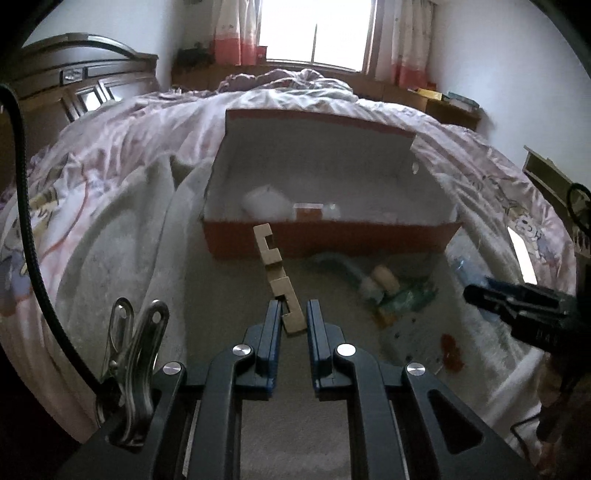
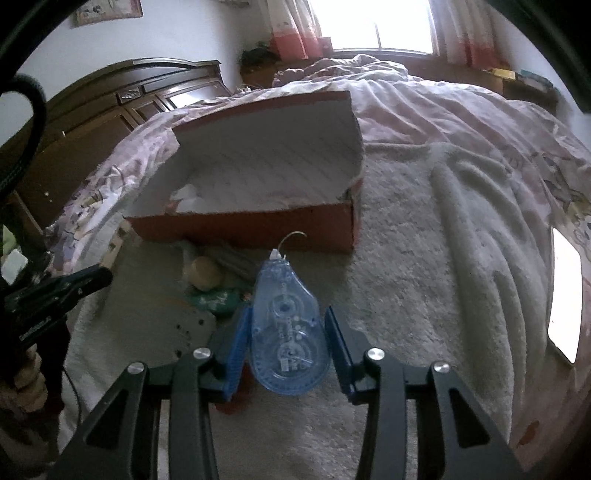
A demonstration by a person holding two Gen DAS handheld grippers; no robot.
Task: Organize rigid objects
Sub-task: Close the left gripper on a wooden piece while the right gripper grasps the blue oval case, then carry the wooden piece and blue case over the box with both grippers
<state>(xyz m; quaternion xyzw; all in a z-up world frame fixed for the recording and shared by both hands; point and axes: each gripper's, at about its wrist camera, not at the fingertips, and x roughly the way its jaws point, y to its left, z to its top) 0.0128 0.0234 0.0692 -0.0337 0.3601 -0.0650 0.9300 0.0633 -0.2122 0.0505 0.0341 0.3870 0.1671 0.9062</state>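
Two hand-held grippers hang over a bed spread with a pale fleece blanket, each carrying one small item in front of an open shoebox. On the left wrist view, the left gripper has its blue fingers drawn close together, clamped on the lower end of a notched wooden puzzle piece, which rises from the tips and leans slightly left, its top end overlapping the box's orange front wall. On the right wrist view, the right gripper holds a clear blue correction-tape dispenser between its fingers, nose pointing toward the box; the left pad lies against its side. The shoebox, white inside, sits on the blanket with its lid flap standing up at the back; a few pale items and a small orange one lie blurred on its floor. Between box and grippers, a scatter of other objects rests on the blanket, among them a cream-coloured roll and a green packet, too blurred to name further. A floral duvet lies rumpled behind, below a bright curtained window.
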